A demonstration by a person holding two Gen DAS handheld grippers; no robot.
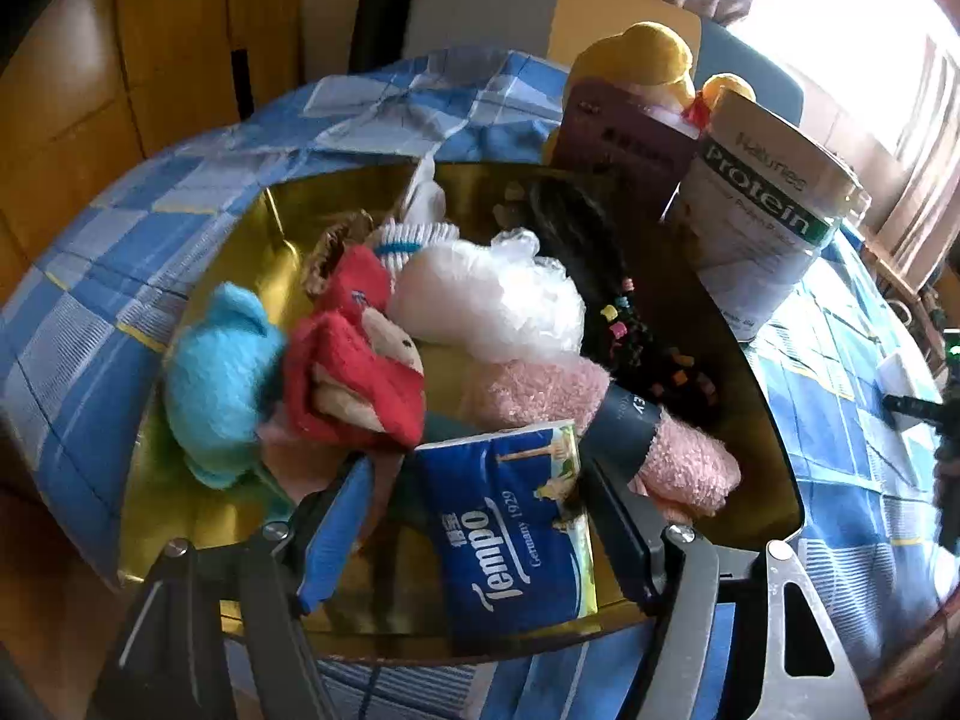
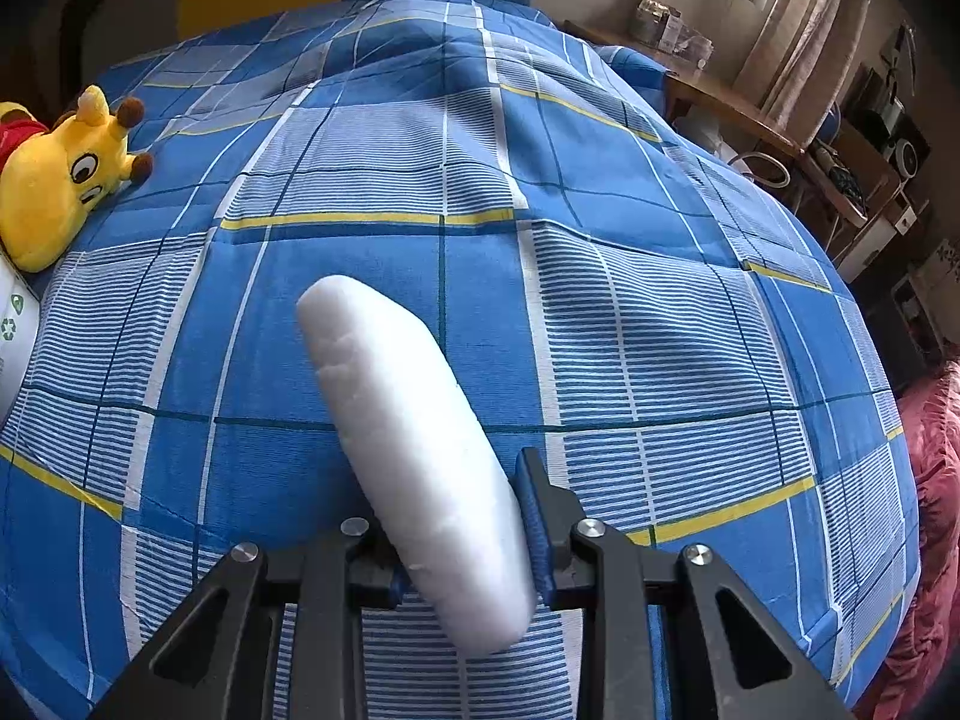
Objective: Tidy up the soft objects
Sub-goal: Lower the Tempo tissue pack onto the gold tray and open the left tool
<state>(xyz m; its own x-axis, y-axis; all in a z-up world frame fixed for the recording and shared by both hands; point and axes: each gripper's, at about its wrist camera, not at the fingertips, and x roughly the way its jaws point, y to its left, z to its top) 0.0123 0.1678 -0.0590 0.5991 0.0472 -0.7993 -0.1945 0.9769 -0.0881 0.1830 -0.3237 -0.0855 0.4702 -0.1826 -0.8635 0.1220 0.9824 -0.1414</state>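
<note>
Left wrist, gold tray (image 1: 240, 228) holding tissue pack (image 1: 516, 540), plush toys (image 1: 354, 360)

Blue plaid bedsheet (image 2: 600, 240) covers the surface under me, wrinkled. A Protein tin (image 1: 774, 222) stands upright beside the gold tray (image 1: 276, 222), a dark maroon box (image 1: 624, 132) just behind it. Wooden shelf (image 2: 750, 114) and curtains (image 2: 804, 30) at right.

The bedsheet (image 2: 384, 360) is blue plaid — white stripes, thin yellow lines. A gold tray (image 1: 282, 276) holds a sky-blue plush (image 1: 222, 378), a red doll (image 1: 354, 372), a pink towel (image 1: 540, 390) and a blue tissue pack (image 1: 516, 540). The foam roll (image 2: 408, 450) is plain white — the giraffe toy (image 2: 54, 192) yellow.
</note>
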